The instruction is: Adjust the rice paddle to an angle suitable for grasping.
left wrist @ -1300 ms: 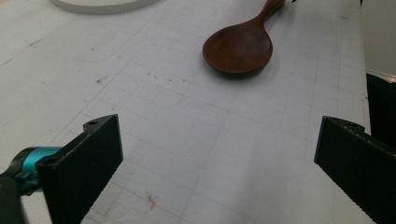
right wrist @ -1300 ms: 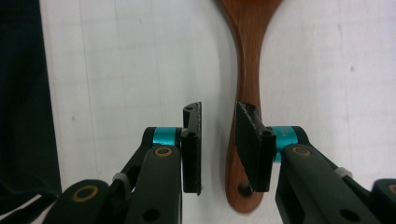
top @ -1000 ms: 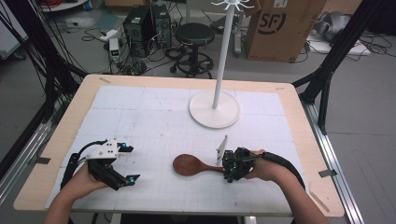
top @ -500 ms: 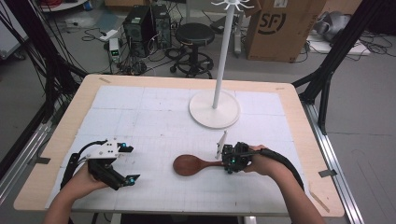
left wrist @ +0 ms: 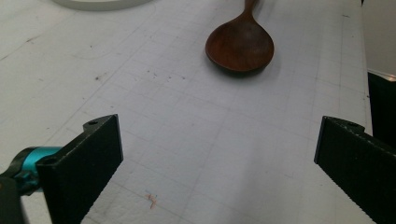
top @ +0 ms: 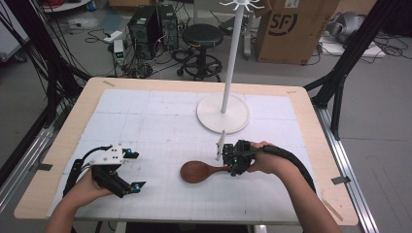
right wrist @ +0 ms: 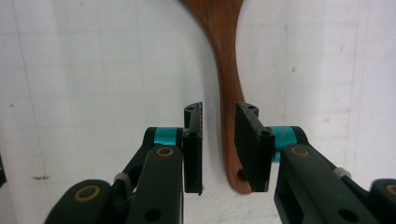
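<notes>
A dark wooden spoon (top: 199, 172) lies flat on the white gridded mat, bowl to the left and handle to the right. My right gripper (top: 232, 167) sits over the handle's end. In the right gripper view its jaws (right wrist: 219, 112) have just been opening. The spoon handle (right wrist: 229, 70) runs between them, and a gap shows beside the left pad (right wrist: 198, 135). My left gripper (top: 135, 170) rests at the front left, open wide and holding nothing. In the left gripper view (left wrist: 217, 140) the spoon bowl (left wrist: 240, 44) lies ahead of it.
A white coat stand with a round base (top: 223, 114) stands at the back middle of the table, its pole rising out of the top of the view. The base edge (left wrist: 100, 3) is far ahead of the left gripper. A small white piece (top: 220, 145) sticks up beside the right gripper.
The right gripper has shifted slightly up the picture over the spoon's handle. The spoon and the left gripper have kept still.
</notes>
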Available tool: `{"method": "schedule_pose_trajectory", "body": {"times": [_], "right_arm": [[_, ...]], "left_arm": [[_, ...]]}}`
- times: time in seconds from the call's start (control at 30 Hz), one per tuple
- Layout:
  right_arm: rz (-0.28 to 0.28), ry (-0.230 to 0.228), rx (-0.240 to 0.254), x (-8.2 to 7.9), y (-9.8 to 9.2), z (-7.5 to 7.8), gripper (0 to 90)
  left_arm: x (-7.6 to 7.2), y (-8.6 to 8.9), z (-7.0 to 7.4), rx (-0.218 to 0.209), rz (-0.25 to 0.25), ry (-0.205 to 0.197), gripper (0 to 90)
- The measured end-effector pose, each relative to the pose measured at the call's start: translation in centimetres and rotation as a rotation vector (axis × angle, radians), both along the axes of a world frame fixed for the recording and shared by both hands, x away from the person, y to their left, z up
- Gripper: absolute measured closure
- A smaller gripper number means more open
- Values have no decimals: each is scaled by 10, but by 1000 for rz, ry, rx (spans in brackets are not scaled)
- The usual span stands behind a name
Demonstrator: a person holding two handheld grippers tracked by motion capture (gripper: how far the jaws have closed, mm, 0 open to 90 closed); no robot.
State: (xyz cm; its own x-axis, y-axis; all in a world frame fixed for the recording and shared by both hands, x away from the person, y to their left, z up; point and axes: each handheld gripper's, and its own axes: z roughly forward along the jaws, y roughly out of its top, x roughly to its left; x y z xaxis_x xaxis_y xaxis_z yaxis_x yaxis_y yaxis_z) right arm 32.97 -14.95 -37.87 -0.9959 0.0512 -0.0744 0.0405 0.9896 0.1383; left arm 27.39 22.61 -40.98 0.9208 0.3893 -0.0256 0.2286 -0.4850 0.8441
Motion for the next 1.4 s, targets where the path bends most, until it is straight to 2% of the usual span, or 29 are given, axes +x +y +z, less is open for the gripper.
{"method": "schedule_pose_trajectory", "body": {"times": [0.27, 0.5, 0.73, 0.83, 0.93, 1.07, 1.23, 1.33, 1.4], "right_arm": [[70, 6, 10, 6, 12, -10, 613], [97, 7, 18, 8, 18, -14, 606], [101, 3, 29, 11, 23, -21, 589], [100, 27, 57, 11, 24, -24, 591], [91, 40, 67, 12, 23, -28, 598], [88, 36, 96, 16, 22, -29, 655], [99, 54, 86, 16, 24, -31, 711], [113, 52, 92, 15, 23, -31, 766], [117, 33, 91, 12, 23, -31, 771]], "left_arm": [[-1, 2, 0, 1, 2, -2, 17], [-1, 2, 0, 3, 2, -2, 17], [-1, 1, -1, 2, 0, 1, 17], [-1, 2, -1, 6, -2, 1, 17], [-1, 2, -1, 7, -3, 2, 17], [-1, 2, -2, 5, 0, 4, 17], [-1, 2, -3, 7, 0, 5, 17], [-2, 1, -3, 16, -4, 6, 17], [-2, 1, -4, 18, -3, 7, 17]]}}
